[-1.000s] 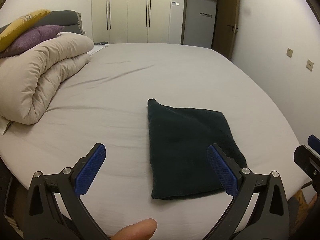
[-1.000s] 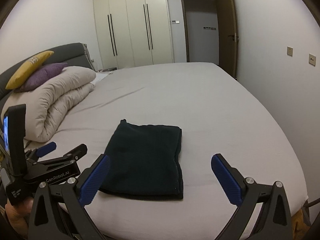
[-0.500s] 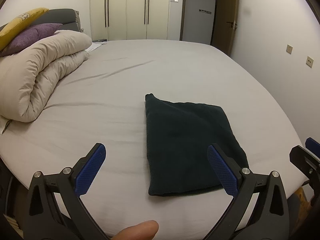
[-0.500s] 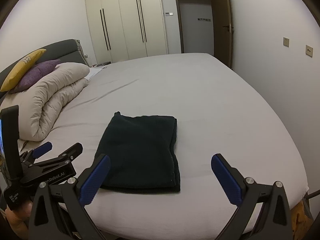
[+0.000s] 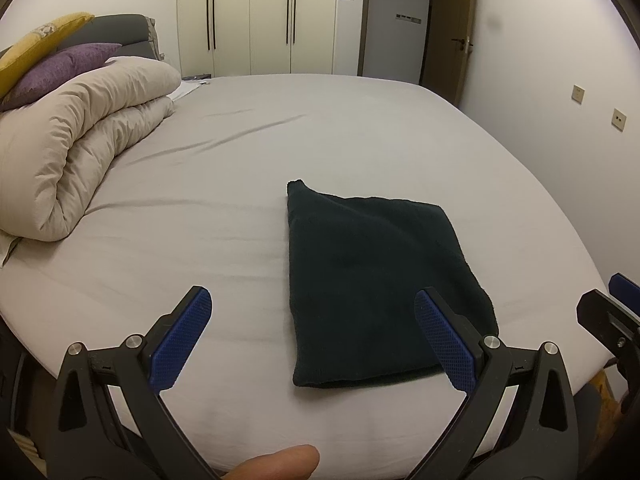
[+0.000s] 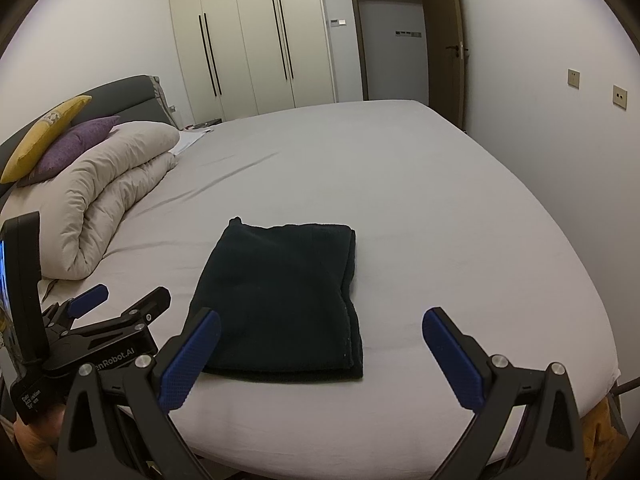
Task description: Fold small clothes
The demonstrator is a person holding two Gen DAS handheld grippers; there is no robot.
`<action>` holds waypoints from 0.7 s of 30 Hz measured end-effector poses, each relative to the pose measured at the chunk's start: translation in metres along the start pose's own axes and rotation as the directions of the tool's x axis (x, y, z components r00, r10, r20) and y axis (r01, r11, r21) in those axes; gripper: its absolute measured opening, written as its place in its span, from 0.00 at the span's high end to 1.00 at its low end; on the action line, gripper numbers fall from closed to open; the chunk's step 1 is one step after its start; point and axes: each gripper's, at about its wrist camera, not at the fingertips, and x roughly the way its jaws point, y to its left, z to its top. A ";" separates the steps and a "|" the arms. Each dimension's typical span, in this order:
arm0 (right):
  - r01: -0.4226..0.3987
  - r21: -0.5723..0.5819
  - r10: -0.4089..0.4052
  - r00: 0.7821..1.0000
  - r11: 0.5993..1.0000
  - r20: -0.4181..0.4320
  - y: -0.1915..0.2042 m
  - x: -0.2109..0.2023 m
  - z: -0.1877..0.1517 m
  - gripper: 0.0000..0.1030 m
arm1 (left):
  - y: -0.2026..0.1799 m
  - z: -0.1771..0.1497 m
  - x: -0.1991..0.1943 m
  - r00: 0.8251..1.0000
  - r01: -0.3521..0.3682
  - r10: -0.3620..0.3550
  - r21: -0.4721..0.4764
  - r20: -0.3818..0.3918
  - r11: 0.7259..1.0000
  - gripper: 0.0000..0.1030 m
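Compared with one second earlier, both views are seen to have drawn back slightly and tilted down: the folded dark green terry cloth [image 5: 380,284] now sits lower in the left wrist frame, with its shape and fold unchanged. The left gripper [image 5: 312,340] is held wide open with nothing between its blue pads, the cloth lying ahead and slightly right of it. The right gripper [image 6: 320,354] is likewise spread wide and empty, the cloth [image 6: 280,300] lying ahead and to its left. The cloth's near edge lies close to the near edge of the grey-sheeted bed [image 5: 360,140]. Bare sheet is left open beyond and right of the cloth; a rolled beige duvet [image 5: 84,148] lies well apart, far left.
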 end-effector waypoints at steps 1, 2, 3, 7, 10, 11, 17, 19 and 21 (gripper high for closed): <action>0.000 0.000 0.000 1.000 1.000 -0.001 0.000 0.000 -0.001 0.00 | 0.000 0.000 0.000 1.000 0.000 0.000 0.001 -0.001 1.000 0.00; 0.000 0.000 0.000 1.000 1.000 -0.003 0.001 0.001 -0.001 0.00 | 0.000 -0.001 0.001 1.000 0.000 0.000 0.001 -0.001 1.000 0.00; 0.000 0.000 0.000 1.000 1.000 -0.005 0.001 0.001 -0.001 0.00 | 0.000 -0.001 0.001 1.000 0.000 0.000 0.000 -0.002 1.000 0.00; 0.000 0.000 0.000 1.000 1.000 -0.007 0.002 0.001 -0.002 0.00 | 0.000 -0.002 0.003 1.000 0.001 -0.001 -0.001 -0.006 1.000 0.00; 0.001 -0.001 -0.001 1.000 1.000 -0.007 0.002 0.001 -0.002 0.00 | 0.001 -0.002 0.004 1.000 0.003 -0.003 -0.003 -0.008 1.000 0.00; 0.002 -0.001 -0.002 1.000 1.000 -0.008 0.002 0.002 -0.003 0.00 | 0.001 -0.002 0.005 1.000 0.002 -0.002 -0.004 -0.008 1.000 0.00; 0.003 -0.002 -0.003 1.000 1.000 -0.014 0.003 0.004 -0.004 0.00 | 0.001 -0.002 0.005 1.000 0.002 -0.002 -0.004 -0.009 1.000 0.00; 0.003 -0.002 -0.003 1.000 1.000 -0.014 0.003 0.004 -0.004 0.00 | 0.002 -0.002 0.006 1.000 0.000 0.000 -0.004 -0.010 1.000 0.00; 0.004 -0.002 -0.004 1.000 1.000 -0.015 0.003 0.004 -0.004 0.00 | 0.001 -0.003 0.007 1.000 0.000 0.000 -0.005 -0.012 1.000 0.00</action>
